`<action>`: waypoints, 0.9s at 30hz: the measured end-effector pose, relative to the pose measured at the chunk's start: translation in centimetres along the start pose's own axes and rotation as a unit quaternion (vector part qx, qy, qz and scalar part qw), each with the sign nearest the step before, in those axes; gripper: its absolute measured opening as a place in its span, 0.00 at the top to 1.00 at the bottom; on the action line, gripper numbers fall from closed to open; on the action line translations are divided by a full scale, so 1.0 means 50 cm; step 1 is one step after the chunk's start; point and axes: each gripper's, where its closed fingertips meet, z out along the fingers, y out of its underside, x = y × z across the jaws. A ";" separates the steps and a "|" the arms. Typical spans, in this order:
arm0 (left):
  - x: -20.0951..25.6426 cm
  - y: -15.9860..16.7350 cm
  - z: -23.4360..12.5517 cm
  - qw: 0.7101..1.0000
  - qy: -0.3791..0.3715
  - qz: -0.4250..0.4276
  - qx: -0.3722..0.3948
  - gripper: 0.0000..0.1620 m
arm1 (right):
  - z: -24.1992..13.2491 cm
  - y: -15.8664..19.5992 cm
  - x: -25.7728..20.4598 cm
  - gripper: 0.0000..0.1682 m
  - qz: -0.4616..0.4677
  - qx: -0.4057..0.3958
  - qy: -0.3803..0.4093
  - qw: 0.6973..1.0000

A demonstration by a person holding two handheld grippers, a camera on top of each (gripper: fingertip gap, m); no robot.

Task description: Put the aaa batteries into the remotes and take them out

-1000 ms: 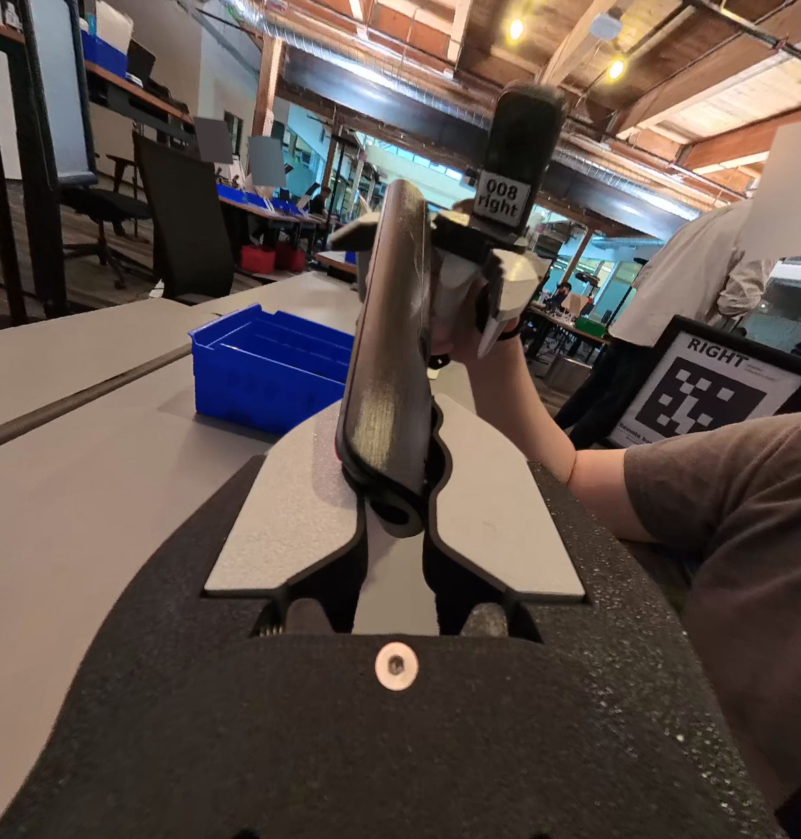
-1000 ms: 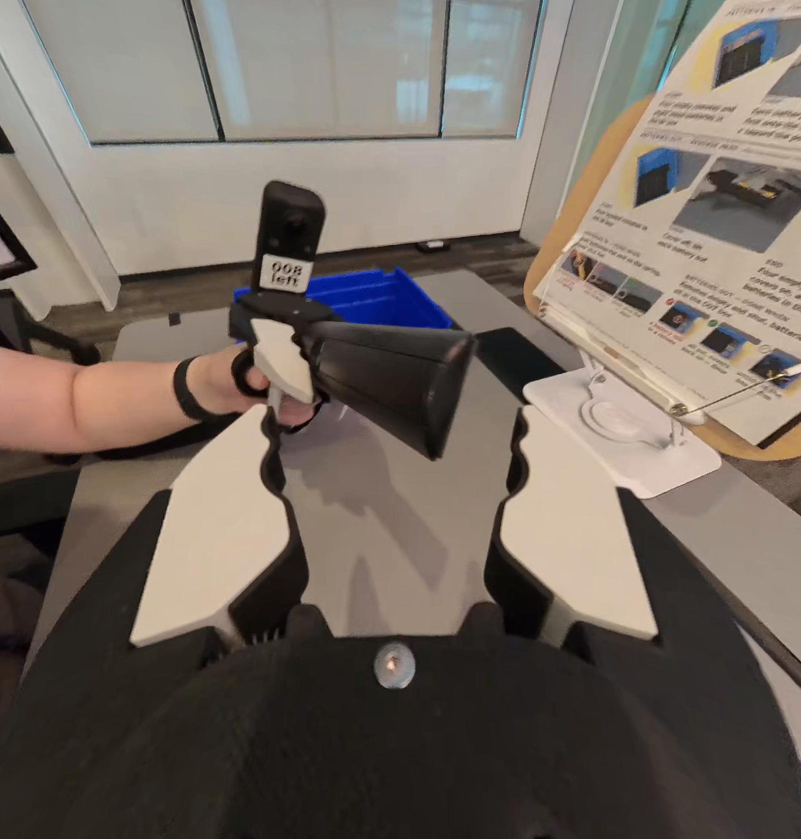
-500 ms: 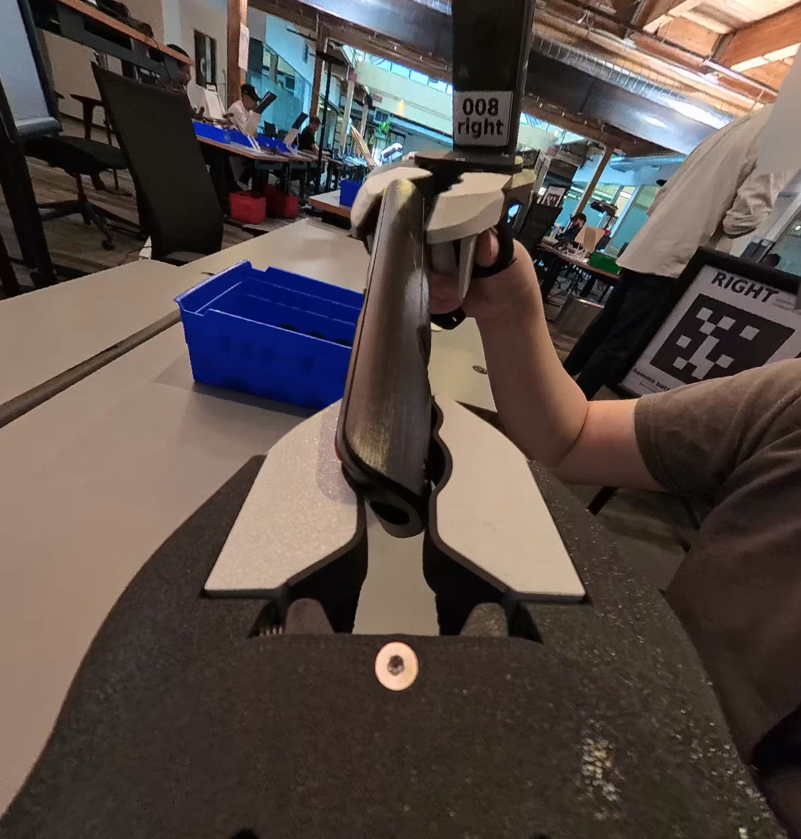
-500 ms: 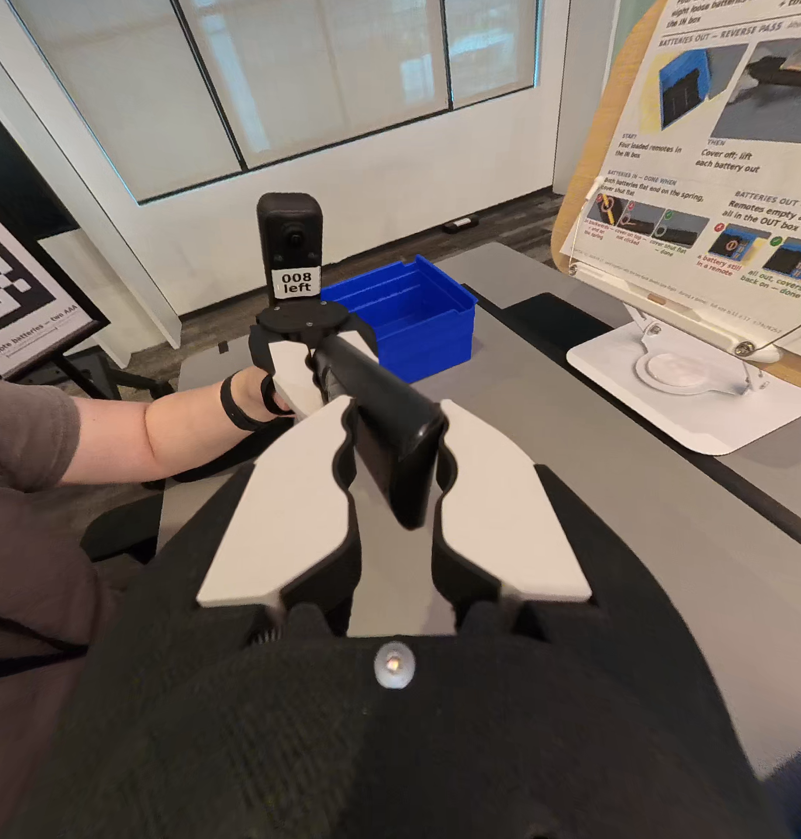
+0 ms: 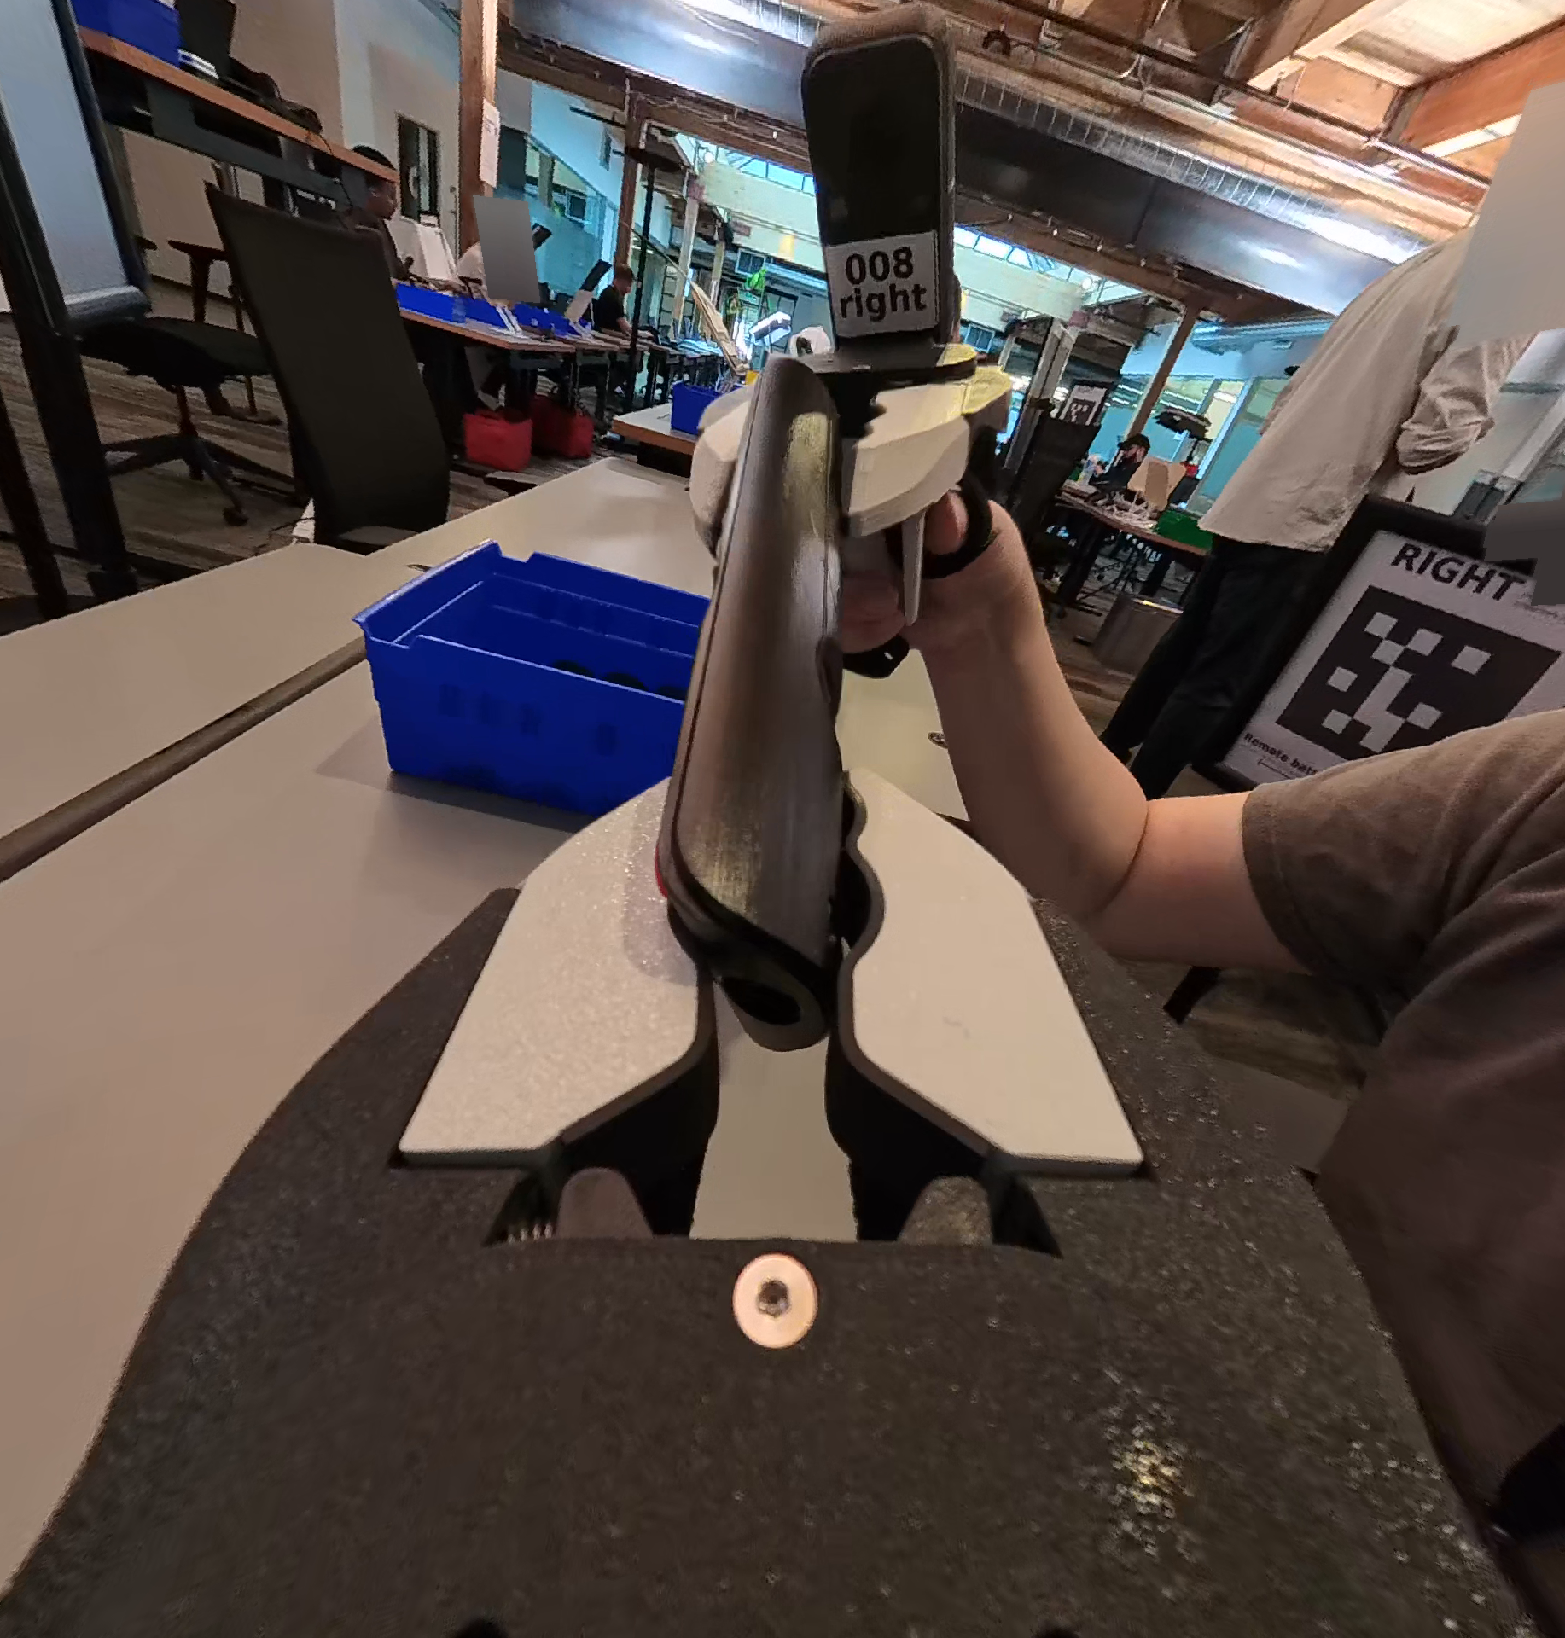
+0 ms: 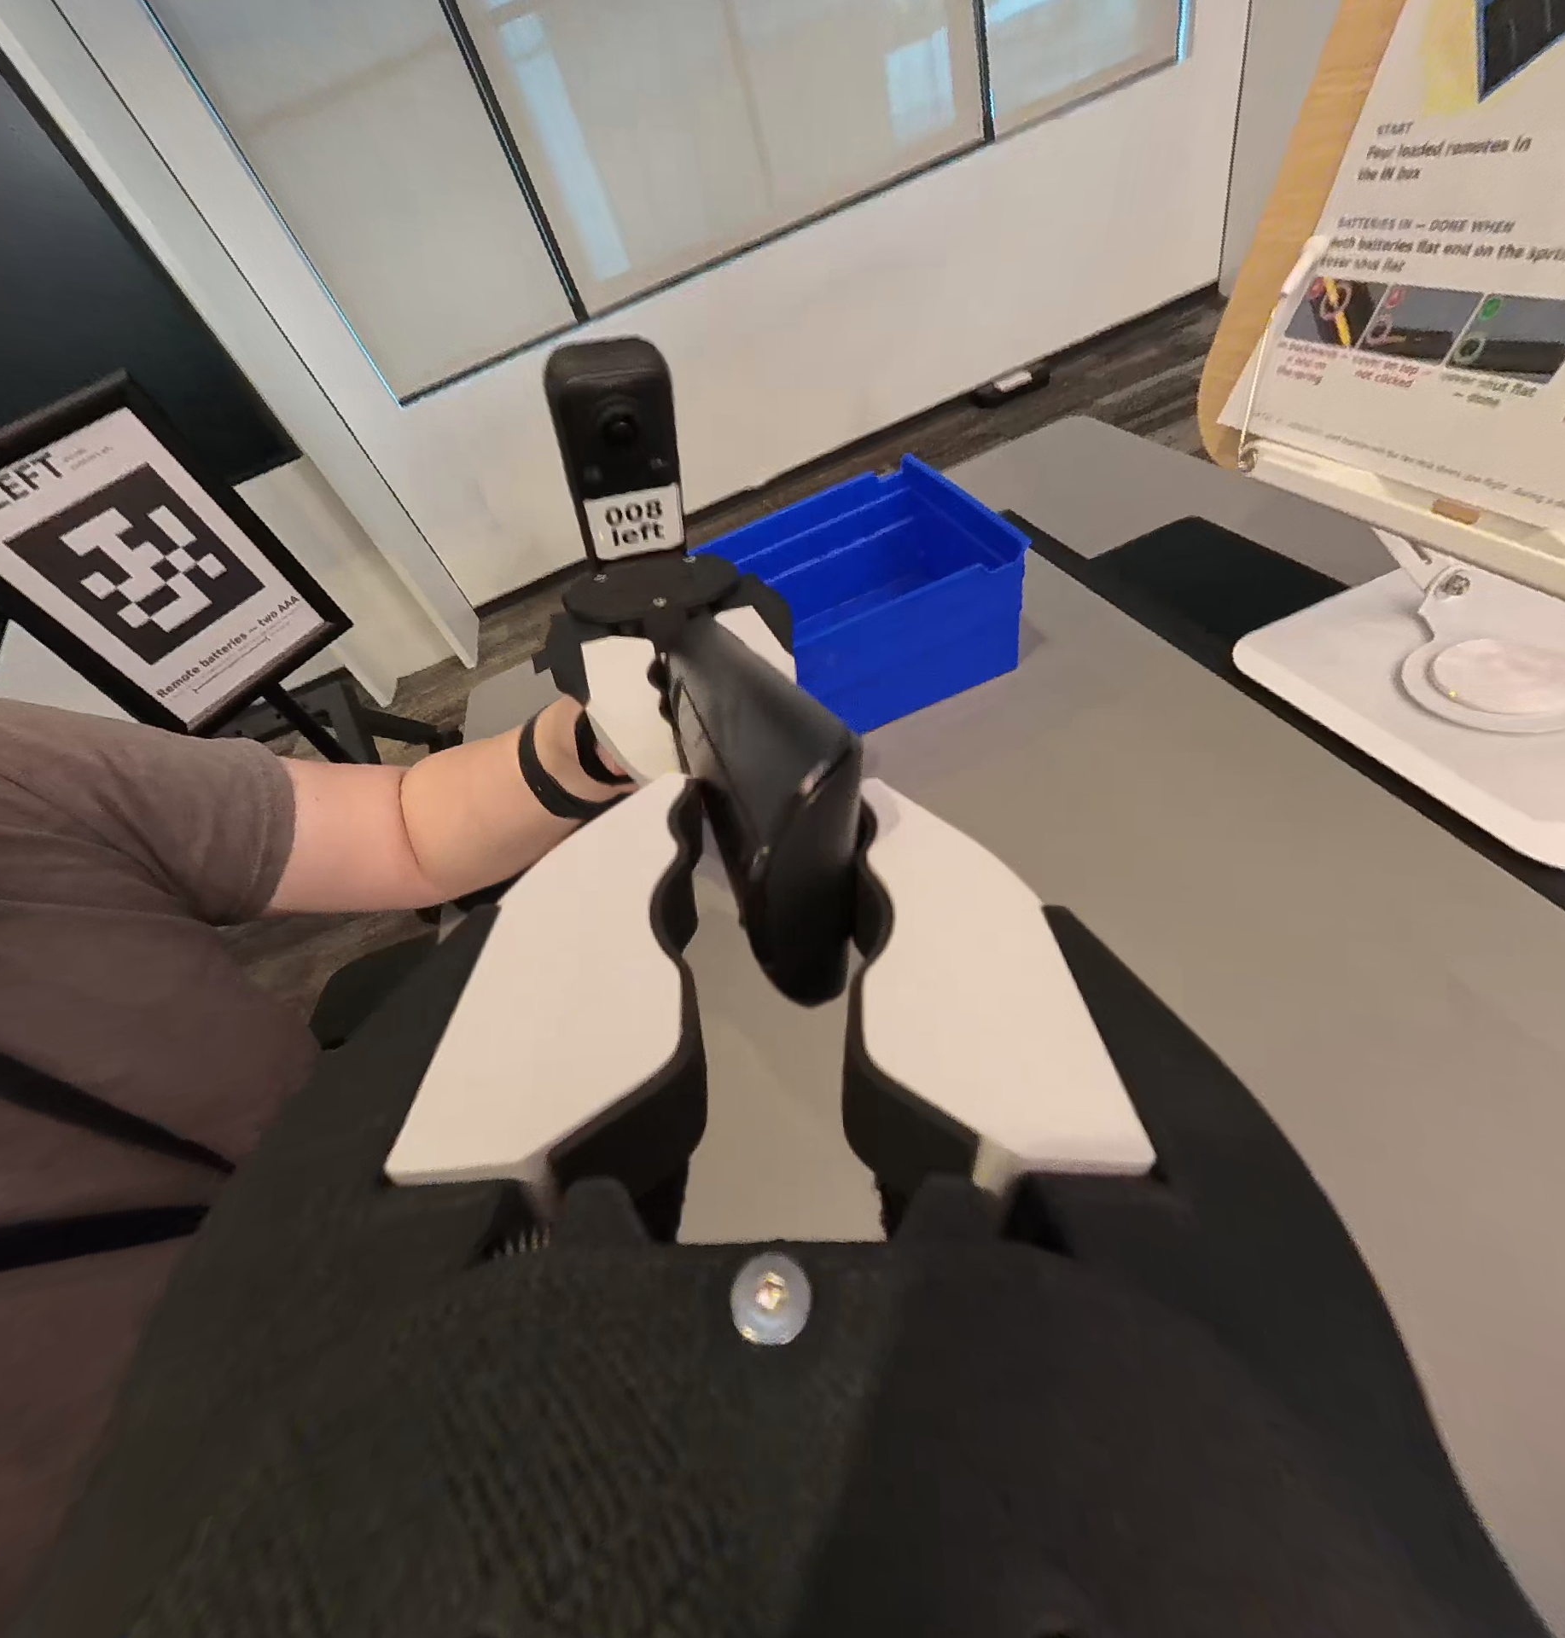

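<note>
Black plastic bridges the two tools: one long remote point(image 5: 761, 709) hangs in the air between them, above the grey table point(image 5: 185, 886). The left gripper point(image 5: 766, 895) is clamped on one end of it. The right gripper point(image 6: 774, 851) has its fingers drawn in around the other end, the far finger pressed against the casing and a sliver of gap on the near side, so I'd call that a light grip.

No batteries or open cover can be seen from here. It looks to me like a handover or a two-handed brace before the back cover gets worked. Next, one side should hold firm while the other lets go and shifts to the cover.

A blue bin point(image 5: 531, 700) sits on the table beyond the left tongs' tips, another blue box point(image 6: 894, 603) beyond the right's.
</note>
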 end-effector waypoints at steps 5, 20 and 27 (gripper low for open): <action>0.003 -0.002 -0.002 1.000 0.006 -0.004 0.000 0.85 | 0.001 -0.002 -0.008 0.82 -0.006 0.004 -0.017 1.000; 0.005 0.003 -0.011 0.999 0.008 -0.028 -0.036 0.85 | 0.003 0.014 -0.015 0.85 0.059 -0.009 -0.103 0.993; 0.002 0.007 -0.011 0.998 0.003 -0.037 -0.046 0.85 | 0.005 0.020 -0.008 0.85 0.074 -0.013 -0.115 0.991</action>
